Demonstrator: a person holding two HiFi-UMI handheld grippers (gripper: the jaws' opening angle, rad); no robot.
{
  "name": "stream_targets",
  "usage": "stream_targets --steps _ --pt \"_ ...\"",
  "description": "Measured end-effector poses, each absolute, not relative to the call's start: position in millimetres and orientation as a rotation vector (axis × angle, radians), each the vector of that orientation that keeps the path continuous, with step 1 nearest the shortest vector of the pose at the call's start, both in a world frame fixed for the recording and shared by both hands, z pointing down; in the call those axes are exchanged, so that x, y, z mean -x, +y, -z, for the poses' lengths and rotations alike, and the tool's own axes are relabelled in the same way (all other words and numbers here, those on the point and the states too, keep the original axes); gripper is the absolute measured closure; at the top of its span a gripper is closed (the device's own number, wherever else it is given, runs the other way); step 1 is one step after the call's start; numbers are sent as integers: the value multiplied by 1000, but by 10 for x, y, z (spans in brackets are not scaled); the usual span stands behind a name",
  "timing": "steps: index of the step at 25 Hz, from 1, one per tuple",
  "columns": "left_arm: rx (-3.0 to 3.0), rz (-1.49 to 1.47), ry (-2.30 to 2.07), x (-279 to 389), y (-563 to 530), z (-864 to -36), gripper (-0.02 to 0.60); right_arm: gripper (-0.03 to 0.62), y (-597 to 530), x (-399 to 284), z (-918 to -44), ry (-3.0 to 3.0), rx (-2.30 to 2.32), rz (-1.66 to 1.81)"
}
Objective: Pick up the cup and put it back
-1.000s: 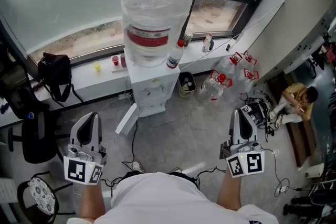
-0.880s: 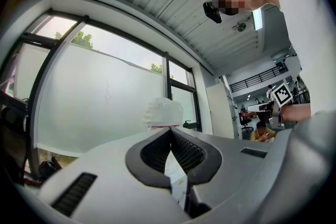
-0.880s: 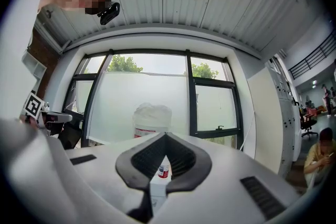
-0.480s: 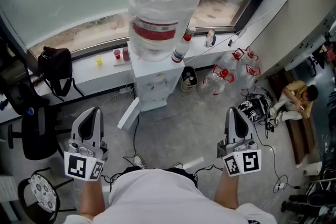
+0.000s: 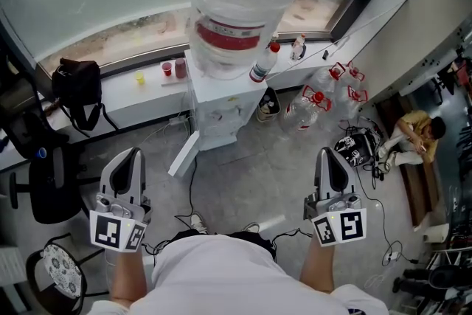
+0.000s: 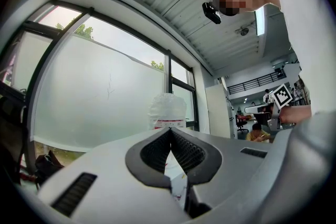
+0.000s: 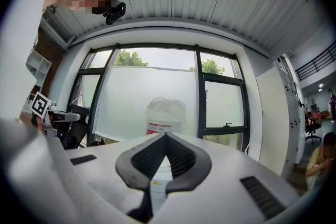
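**Both tongs shut and empty, cup still far off**

The left gripper (image 5: 130,154) and right gripper (image 5: 325,153) hang low by the body, jaws pressed together on nothing. Over the last second the water dispenser (image 5: 221,103) has drifted right in the head view, so the approach looks barely begun. Open floor lies ahead, apart from a leaning panel (image 5: 184,151). The cup (image 5: 167,69), probably 1 of 2 red ones, stands on the window sill (image 5: 140,101).
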State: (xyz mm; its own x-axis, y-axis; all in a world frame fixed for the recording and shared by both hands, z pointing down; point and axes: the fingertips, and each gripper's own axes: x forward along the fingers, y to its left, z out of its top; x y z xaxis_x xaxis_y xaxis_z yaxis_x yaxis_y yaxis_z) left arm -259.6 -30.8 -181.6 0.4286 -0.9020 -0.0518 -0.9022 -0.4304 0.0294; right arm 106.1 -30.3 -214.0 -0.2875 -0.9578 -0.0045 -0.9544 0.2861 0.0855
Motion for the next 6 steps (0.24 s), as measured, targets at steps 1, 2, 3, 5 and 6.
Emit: stream_targets --steps 1,2,3,5,6 --pt "2656 -94 1675 2619 -320 1806 558 574 -315 -1033 2132 -2480 -1844 108" --pt "2658 -96 1674 2641 -332 1798 558 574 -327 -1004 2125 -2480 -1843 106" --pt "2661 -99 1673 2660 -344 1792 558 574 -340 -977 2121 -2480 -1842 106" --pt "2666 -105 1670 2687 -363 1782 558 574 -361 -930 2116 -2481 -1840 107" --pt "2668 -107 1669 2698 -371 1776 558 574 -370 -908 2114 -2481 -1839 109"
